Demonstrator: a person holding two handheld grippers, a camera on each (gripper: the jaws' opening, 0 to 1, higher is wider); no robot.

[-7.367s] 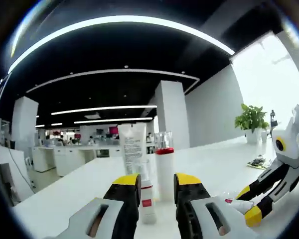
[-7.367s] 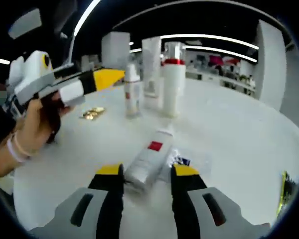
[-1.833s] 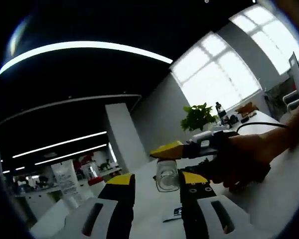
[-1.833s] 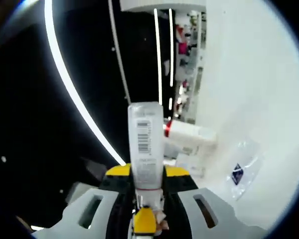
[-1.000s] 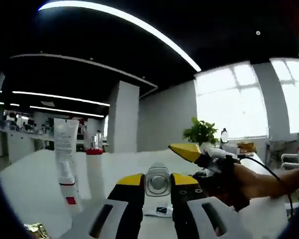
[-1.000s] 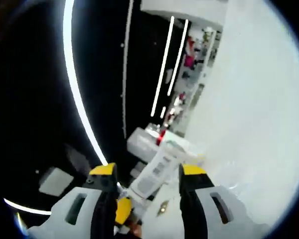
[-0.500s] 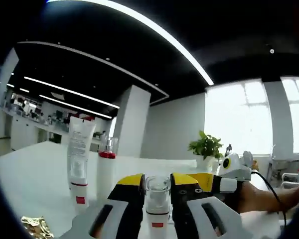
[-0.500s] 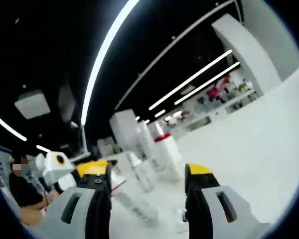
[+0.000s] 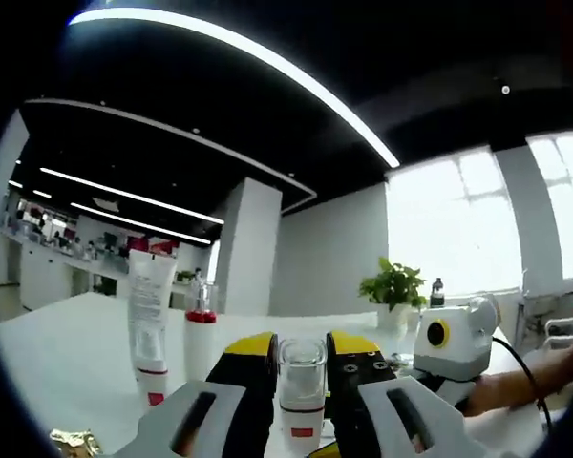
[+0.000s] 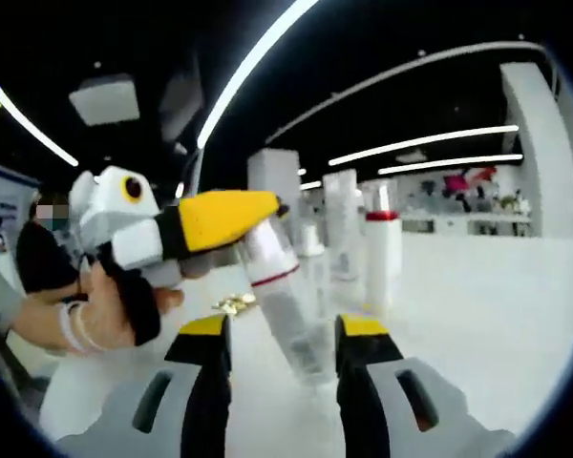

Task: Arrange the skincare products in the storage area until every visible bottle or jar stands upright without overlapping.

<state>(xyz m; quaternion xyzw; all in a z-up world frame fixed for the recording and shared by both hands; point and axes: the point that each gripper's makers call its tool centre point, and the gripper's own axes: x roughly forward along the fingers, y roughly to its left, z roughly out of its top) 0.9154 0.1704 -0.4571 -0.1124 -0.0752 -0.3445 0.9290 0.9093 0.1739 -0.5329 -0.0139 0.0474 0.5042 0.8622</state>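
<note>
Left gripper (image 9: pixel 301 355) has the clear-capped bottle (image 9: pixel 302 391) pinched between its jaws, cap end up, red band showing on the body below the cap. In the right gripper view the same bottle (image 10: pixel 285 296) hangs from the left gripper (image 10: pixel 220 218) with its cap up at the yellow jaw and its body slanting down toward the table (image 10: pixel 477 296), so it's tilted, not yet vertical. Can't tell if the base touches the surface.

Grip is high, near the cap. My read: that leaves the base free to seat flat on the table.

Right gripper (image 10: pixel 277 334): jaws spread apart with nothing clamped; the bottle's lower body sits in the gap between them, contact unclear. Looks positioned to steady or nudge the base upright, but that's a guess.

Already standing, left gripper view: white tube (image 9: pixel 150 324) on its cap end and a red-collared pump bottle (image 9: pixel 200 334) just beside it, both upright, not overlapping. Right gripper view shows the same group further back: pump bottle (image 10: pixel 382 253), tube (image 10: pixel 341 234) and a small bottle (image 10: pixel 310 239) beside them.

A crumpled gold wrapper (image 10: pixel 232 303) lies on the table near the person's hand (image 10: pixel 124 305); not in the way.

Judgement: final placement of this bottle in progress. Risks: tipping on release if let go while slanted, or setting it too close to the standing pair.
</note>
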